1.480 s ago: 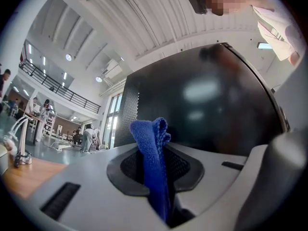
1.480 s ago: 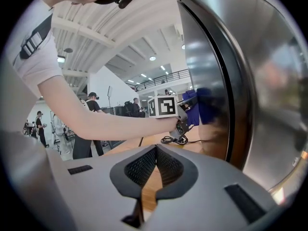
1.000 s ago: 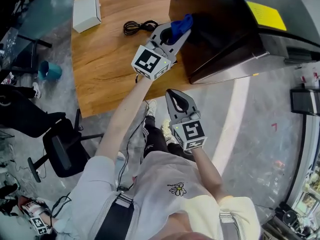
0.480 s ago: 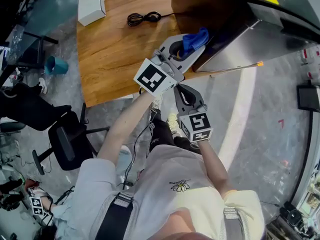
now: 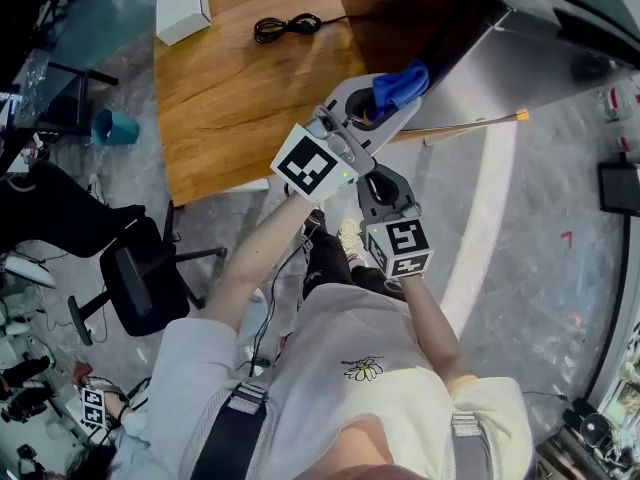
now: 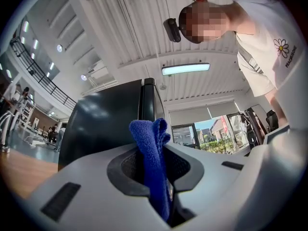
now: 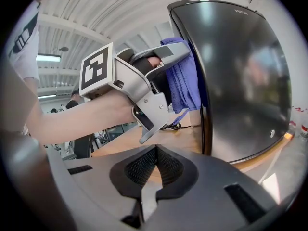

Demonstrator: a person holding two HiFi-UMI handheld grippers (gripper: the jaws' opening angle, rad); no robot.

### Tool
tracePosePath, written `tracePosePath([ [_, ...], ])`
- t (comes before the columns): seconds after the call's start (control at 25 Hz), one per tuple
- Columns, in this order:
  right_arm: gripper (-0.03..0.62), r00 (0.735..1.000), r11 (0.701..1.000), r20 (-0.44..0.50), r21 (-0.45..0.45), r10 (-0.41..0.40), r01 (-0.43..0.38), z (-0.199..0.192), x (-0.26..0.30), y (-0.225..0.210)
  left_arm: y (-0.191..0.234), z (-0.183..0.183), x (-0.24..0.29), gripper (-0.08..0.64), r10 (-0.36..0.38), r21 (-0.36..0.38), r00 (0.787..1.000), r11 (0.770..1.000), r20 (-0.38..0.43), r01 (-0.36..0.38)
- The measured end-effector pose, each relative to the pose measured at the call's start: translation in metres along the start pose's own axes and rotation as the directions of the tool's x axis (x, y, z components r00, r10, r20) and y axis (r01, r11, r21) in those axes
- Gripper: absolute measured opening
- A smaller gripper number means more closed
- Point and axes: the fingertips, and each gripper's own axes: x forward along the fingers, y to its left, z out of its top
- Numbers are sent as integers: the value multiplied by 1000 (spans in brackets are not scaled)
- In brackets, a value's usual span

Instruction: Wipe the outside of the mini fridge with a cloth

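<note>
head view from above: the mini fridge (image 5: 420, 8), a dark glossy box, is cut off by the upper edge of the frame, so only part of its side and a silvery face show. it stands on a wooden bench (image 5: 230, 98) with visible grain, upper left of centre. the left hand-held gripper (image 5: 392, 93), matte grey plastic, is clamped on a blue cloth (image 5: 403, 81), fuzzy and folded, which lies against the fridge's near edge. the cloth's lower end is hidden deep between the jaws. just below centre, the right hand-held gripper (image 5: 385, 176) has its ribbed jaws pressed together with nothing between them, its tips partly hidden beneath the left one. a coiled black cable (image 5: 285, 28) and a white box (image 5: 182, 6) lie on the bench at top left.
</note>
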Motion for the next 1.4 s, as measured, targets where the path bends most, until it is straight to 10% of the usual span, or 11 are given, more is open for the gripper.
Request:
tracePosePath([
  [0.32,12,1000,1000,2,5,6,-6,2,7,5,22,7,-12,65,52,-12,999,999,5,-52],
  [0.76,12,1000,999,-2,27,27,-27,11,40,12,199,-32,-13,65,289,91,955,955,-71,-282],
  [1.4,12,999,995,-26,88,44,-42,24,93,2,351,-132,29,64,362,24,914,931,-183,-364],
])
